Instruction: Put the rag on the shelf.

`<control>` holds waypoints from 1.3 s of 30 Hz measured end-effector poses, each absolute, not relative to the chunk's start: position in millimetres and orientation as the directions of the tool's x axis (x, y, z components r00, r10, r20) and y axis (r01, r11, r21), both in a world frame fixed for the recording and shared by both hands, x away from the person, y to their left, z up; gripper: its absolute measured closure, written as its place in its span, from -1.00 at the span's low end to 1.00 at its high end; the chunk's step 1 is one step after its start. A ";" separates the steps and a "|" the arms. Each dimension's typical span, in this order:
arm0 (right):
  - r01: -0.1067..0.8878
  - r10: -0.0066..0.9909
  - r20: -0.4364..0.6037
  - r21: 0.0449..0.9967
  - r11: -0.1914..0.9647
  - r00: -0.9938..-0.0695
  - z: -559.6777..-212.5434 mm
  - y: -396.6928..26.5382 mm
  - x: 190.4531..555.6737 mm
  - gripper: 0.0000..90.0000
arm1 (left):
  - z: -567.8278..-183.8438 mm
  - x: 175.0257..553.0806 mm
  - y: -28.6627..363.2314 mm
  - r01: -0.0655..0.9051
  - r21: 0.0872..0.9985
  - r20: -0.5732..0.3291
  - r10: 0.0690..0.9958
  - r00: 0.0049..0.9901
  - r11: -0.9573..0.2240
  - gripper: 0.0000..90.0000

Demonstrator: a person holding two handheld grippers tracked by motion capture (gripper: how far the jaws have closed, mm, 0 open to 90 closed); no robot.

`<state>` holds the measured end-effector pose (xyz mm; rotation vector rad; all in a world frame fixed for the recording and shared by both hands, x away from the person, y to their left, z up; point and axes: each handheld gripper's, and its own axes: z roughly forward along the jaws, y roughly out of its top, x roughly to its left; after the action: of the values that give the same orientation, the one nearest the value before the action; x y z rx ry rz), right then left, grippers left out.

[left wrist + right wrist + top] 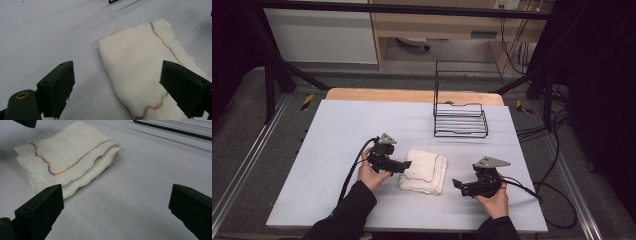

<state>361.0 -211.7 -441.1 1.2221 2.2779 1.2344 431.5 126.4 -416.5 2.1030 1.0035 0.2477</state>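
The towel (pixel 424 171) lies folded in a thick stack on the counter (pixel 337 145), in front of the wire rack (pixel 460 120) and between the two grippers. The left gripper (pixel 406 165) sits at the towel's left edge with its jaws spread wide and nothing between the pads; in the left gripper view one jaw hangs over the cloth and the other over bare counter. The right gripper (pixel 457 184) waits just beside the towel's right side, jaws also apart and empty, pointing toward the stitched fold. The folding looks finished and the towel looks released, so the step in hand seems to be either a final tidy or a pick-up. The next move likely calls for one gripper to slide a jaw under the stack's edge and pinch all layers together, so the fold does not fall open when lifted.
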 end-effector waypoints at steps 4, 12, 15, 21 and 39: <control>0.550 0.783 0.147 0.788 0.277 -0.604 -441.1 -211.5 360.7 -0.99 | -416.9 443.3 120.2 0.580 0.718 -0.138 0.738 0.661 -0.385 -0.79; 0.551 0.782 0.150 0.788 0.275 -0.605 -441.3 -211.3 360.7 -0.99 | -423.4 461.6 110.0 0.608 0.696 -0.132 0.764 0.631 -0.382 -0.74; 0.555 0.782 0.152 0.785 0.276 -0.604 -441.2 -211.1 360.6 -0.99 | -428.4 466.4 107.7 0.623 0.680 -0.135 0.769 0.625 -0.387 -0.58; 0.554 0.782 0.151 0.786 0.276 -0.604 -441.2 -211.3 360.7 -0.99 | -434.4 470.2 103.1 0.629 0.671 -0.134 0.770 0.624 -0.393 -0.22; 0.555 0.782 0.150 0.783 0.280 -0.605 -440.9 -211.7 362.1 -0.99 | -441.3 470.2 96.5 0.635 0.660 -0.157 0.752 0.640 -0.402 0.54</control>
<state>362.1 -211.7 -440.9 1.2293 2.2877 1.2323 470.2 96.5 -441.3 2.1538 1.0753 0.2134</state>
